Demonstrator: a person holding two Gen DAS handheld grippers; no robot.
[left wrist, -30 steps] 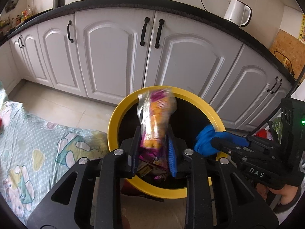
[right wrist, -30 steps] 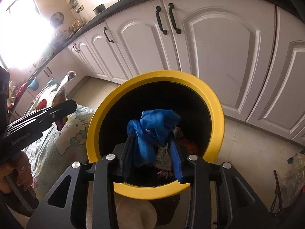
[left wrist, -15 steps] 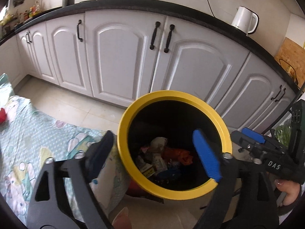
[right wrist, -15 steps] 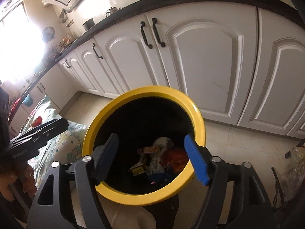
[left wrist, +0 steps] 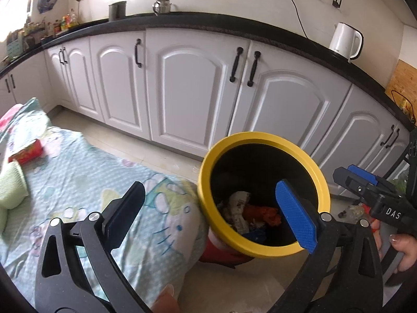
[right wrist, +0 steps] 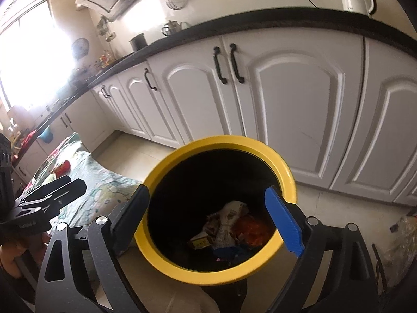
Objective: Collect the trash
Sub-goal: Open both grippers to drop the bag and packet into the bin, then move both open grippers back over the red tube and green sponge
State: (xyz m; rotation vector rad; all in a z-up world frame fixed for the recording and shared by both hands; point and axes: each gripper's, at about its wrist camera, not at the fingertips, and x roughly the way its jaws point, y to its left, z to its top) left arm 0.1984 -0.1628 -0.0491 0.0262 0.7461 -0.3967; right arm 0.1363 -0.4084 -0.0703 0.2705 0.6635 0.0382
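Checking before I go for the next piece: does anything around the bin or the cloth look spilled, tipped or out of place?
Nothing looks spilled. The yellow-rimmed bin holds wrappers inside. A red packet and a green item lie on the patterned cloth, uncollected. Left gripper and right gripper are open and empty.

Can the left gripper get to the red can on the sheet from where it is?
Probably yes. The left gripper is open and holds nothing, and the red can lies in the open on the sheet, off to the left, with nothing between them.
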